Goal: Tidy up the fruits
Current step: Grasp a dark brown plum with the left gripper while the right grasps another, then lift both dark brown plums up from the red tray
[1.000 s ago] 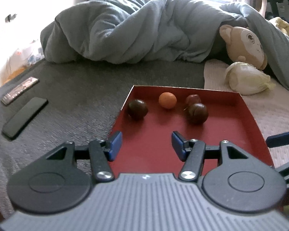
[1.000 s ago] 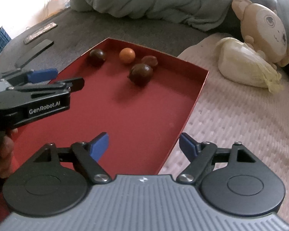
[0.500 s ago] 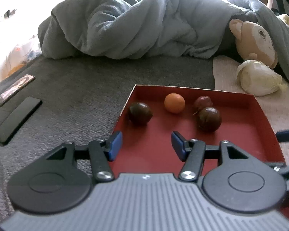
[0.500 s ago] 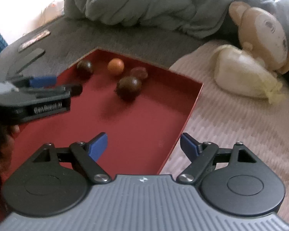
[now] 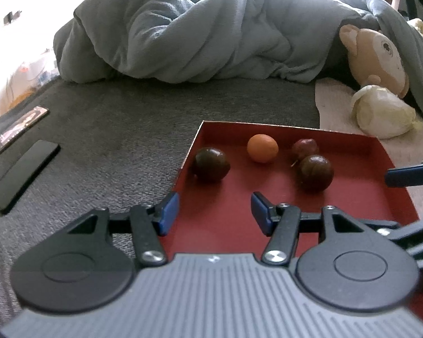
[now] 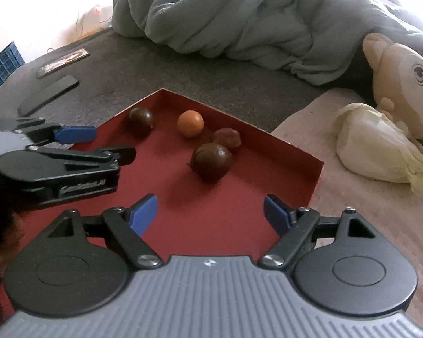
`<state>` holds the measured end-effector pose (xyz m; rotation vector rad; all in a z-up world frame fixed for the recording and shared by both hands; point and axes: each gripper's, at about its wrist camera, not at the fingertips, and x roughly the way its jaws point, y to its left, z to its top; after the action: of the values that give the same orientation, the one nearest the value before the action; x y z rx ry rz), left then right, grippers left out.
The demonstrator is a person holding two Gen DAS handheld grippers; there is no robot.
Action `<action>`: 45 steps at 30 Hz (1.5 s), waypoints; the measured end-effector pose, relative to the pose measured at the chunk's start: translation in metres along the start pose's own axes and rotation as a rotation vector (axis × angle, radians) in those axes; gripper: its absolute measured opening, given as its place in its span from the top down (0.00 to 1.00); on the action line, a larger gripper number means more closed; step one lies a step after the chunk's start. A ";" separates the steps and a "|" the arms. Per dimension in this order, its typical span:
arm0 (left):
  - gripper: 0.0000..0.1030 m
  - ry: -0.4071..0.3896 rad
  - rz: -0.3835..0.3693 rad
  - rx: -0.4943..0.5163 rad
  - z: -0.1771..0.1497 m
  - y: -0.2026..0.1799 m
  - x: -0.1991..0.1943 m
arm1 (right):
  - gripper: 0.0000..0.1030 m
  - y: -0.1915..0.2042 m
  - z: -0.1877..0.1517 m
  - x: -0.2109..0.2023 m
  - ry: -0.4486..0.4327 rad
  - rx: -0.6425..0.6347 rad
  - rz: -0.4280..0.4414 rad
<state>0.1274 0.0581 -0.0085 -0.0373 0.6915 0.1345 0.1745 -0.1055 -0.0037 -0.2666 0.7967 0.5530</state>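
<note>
Four fruits sit in the red tray (image 5: 380,152) at mid-frame — sorting looks unstarted; left claw (image 5: 214,211) and right claw (image 6: 210,211) both released, empty.

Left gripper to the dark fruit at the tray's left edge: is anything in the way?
Nothing visible. The left gripper stands open and empty, with bare tray floor between its fingertips and the dark fruit. The orange fruit lies apart, to that fruit's right.
</note>
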 end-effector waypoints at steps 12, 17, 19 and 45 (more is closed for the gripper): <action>0.43 -0.013 -0.015 -0.002 0.012 -0.004 0.018 | 0.18 0.001 0.012 0.031 0.019 -0.010 -0.005; 0.43 0.011 -0.034 -0.031 0.019 -0.004 0.035 | 0.18 0.003 0.014 0.038 0.021 -0.029 -0.005; 0.43 0.015 -0.038 -0.042 0.021 -0.003 0.041 | 0.18 0.003 0.015 0.041 0.018 -0.030 -0.004; 0.64 -0.003 -0.014 -0.025 0.025 -0.004 0.041 | 0.54 0.007 0.020 0.051 0.027 -0.045 -0.017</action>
<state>0.1752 0.0607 -0.0152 -0.0652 0.6868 0.1300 0.2112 -0.0728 -0.0279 -0.3227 0.8077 0.5533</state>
